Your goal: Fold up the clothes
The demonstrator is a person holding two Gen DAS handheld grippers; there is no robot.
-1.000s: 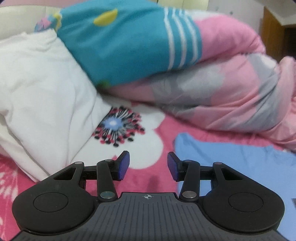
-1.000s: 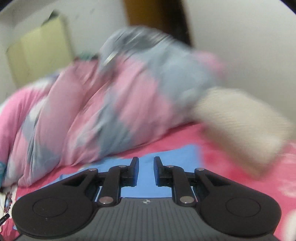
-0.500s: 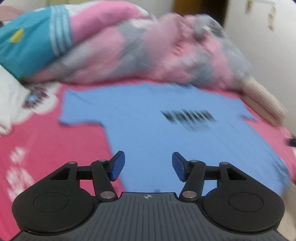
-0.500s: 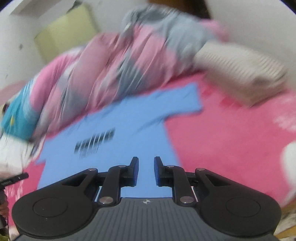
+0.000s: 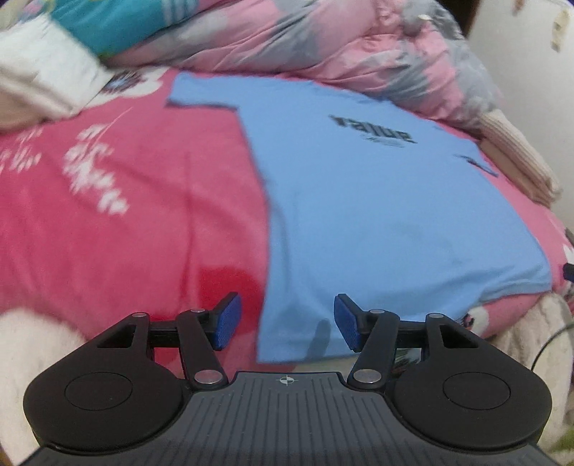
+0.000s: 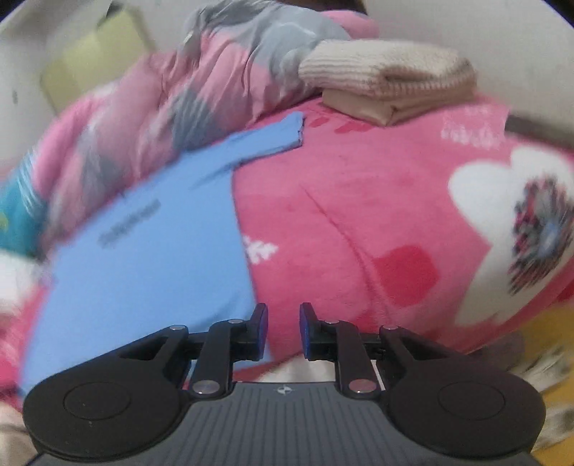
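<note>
Left gripper (image 5: 285, 324): jaws apart, empty, poised over the shirt's near hem corner, probably lining up a grasp.
Shirt (image 5: 376, 200): thin blue cotton with dark print, spread flat ahead, ready for folding.
Blanket (image 6: 376, 222): plush pink fleece under it.
Right gripper (image 6: 283, 329): jaws opening, empty; shirt edge just left, though blur hides the corner.

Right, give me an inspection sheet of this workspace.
Surface: pink floral blanket over the bed.
Job's things: blue T-shirt spread flat, print up, unfolded.
Clutter: bunched pink-grey duvet; folded beige knit; white pillow.
Grippers: left gripper over the shirt's near hem corner, jaws apart, nothing between; right gripper by the shirt's other edge, jaws opening, nothing between.
Cables: thin dark cable at the bed edge.
Surroundings: pale wall.
</note>
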